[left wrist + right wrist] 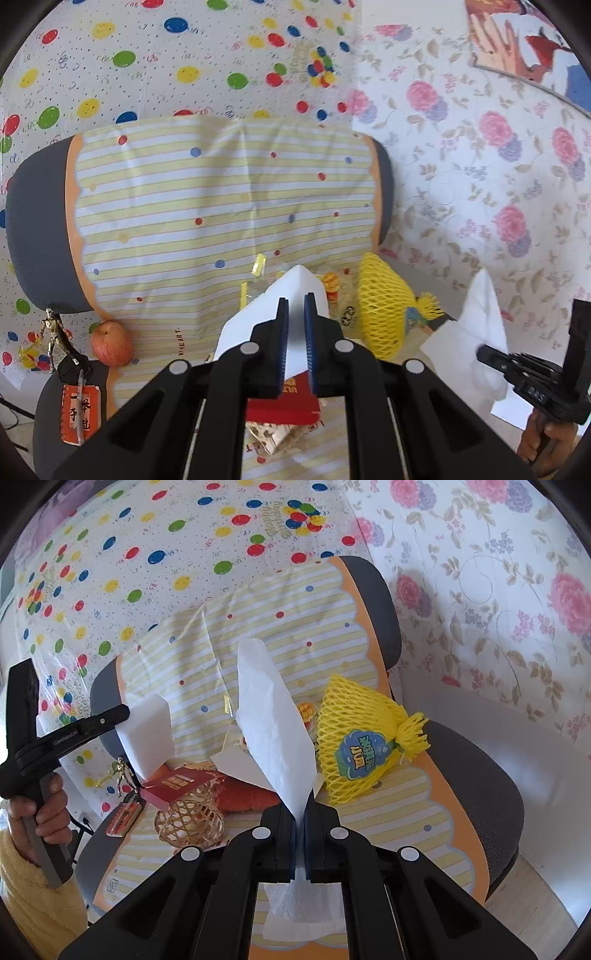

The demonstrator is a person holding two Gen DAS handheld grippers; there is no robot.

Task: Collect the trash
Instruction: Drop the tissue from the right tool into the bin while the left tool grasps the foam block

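Observation:
In the left wrist view my left gripper [296,314] is shut on a stiff white paper sheet [291,291], held up above the chair seat. From the right wrist view the same sheet [147,731] hangs from the left gripper [125,712]. My right gripper [300,806] is shut on a white tissue [266,709] that stands up between its fingers and trails below them. The left wrist view shows that tissue [484,314] at the right gripper [480,350] on the right.
A grey chair draped in a striped yellow cloth [280,627] carries a yellow foam net [362,731], a red booklet [173,782], a woven bamboo basket [192,819] and an apple [110,343]. A gold figurine with keys [55,332] lies at its left edge. Patterned walls stand close behind.

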